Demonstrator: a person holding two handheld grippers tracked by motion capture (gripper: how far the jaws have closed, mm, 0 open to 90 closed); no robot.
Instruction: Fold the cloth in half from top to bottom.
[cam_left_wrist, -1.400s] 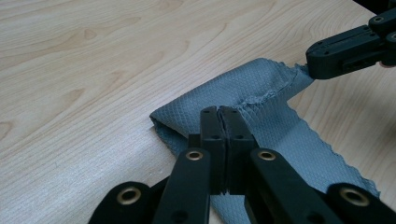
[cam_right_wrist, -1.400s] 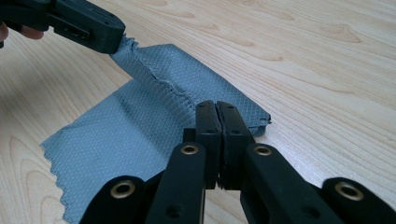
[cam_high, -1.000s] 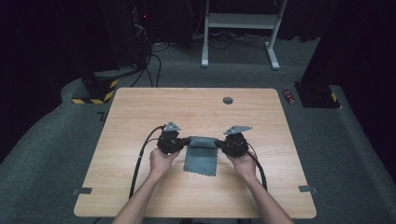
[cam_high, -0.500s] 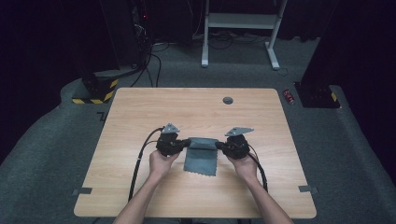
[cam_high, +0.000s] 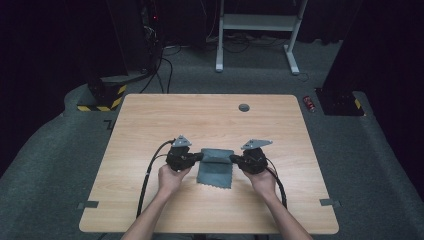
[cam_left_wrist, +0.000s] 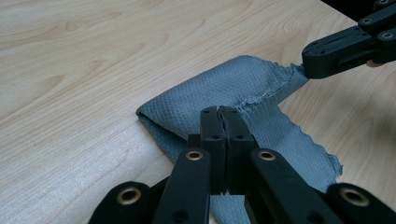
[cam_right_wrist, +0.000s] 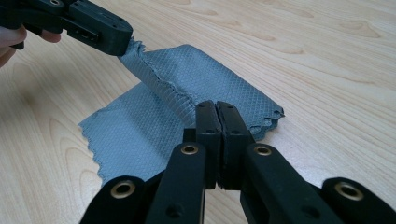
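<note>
A light wooden table (cam_high: 210, 125) fills the middle of a dark room. On its near half lies a grey cloth (cam_high: 216, 167), partly folded, its far edge raised off the wood. A person's hands hold two grippers facing each other. The left gripper (cam_high: 199, 156) is clamped tight on the cloth's left corner; the right gripper (cam_high: 233, 159) is clamped tight on its right corner.

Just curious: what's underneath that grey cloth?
Bare wooden table surrounds the grey cloth. Its lifted edge folds over its own lower layer; the wood beneath that is covered.
</note>
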